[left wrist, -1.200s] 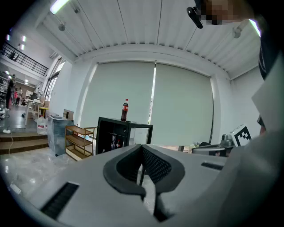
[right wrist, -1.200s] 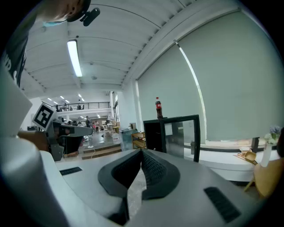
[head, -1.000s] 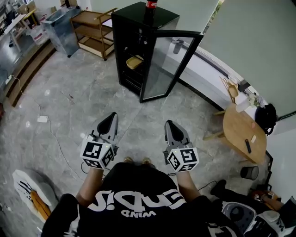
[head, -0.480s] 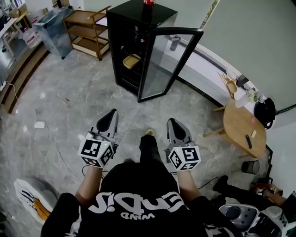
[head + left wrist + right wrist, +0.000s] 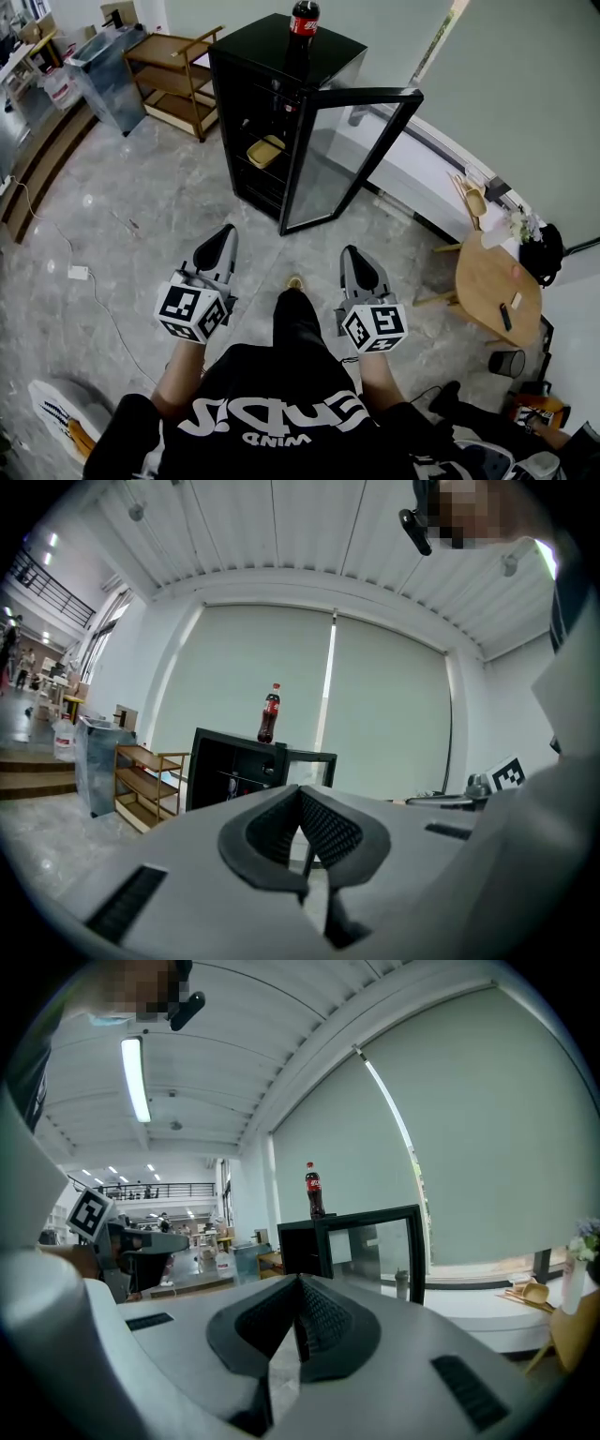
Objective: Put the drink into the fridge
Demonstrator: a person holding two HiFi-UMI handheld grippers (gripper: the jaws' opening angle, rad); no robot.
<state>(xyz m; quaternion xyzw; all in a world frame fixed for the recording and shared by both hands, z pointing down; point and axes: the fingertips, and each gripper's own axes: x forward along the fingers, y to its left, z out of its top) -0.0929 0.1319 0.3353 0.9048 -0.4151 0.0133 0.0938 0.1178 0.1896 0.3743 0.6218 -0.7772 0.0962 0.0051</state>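
**Drink on Top of the Fridge, Both Grippers Shut and Empty**

Standing on a grey stone floor [image 5: 112, 216], well back from a black fridge [image 5: 267, 45]. Looking down at it from above. Can see the drink [image 5: 302, 22], a dark cola bottle with a red label, standing upright on the flat top of the fridge. Not inside the fridge yet. Can see the glass door [image 5: 342, 150] swung wide open toward the right. Inside, on a shelf, can make out a yellow tray [image 5: 266, 150]. Maybe a small bottle or two on the shelf above it, but too dark in there to be sure.

Holding the left gripper [image 5: 226, 238] low in front of the body, pointed at the fridge, with jaws pressed together and nothing between them. Holding the right gripper [image 5: 350, 253] the same way on the other side, with jaws together too and nothing held. Holding the two side by side but apart, with one leg and a shoe [image 5: 294, 282] out in front between them.

From each gripper view, can see the bottle far off on the fridge top, well past the closed tips.

Left of the fridge, can see a wooden shelf cart [image 5: 178, 80]. Far to the right, a round wooden table [image 5: 492, 286] close to the wall.
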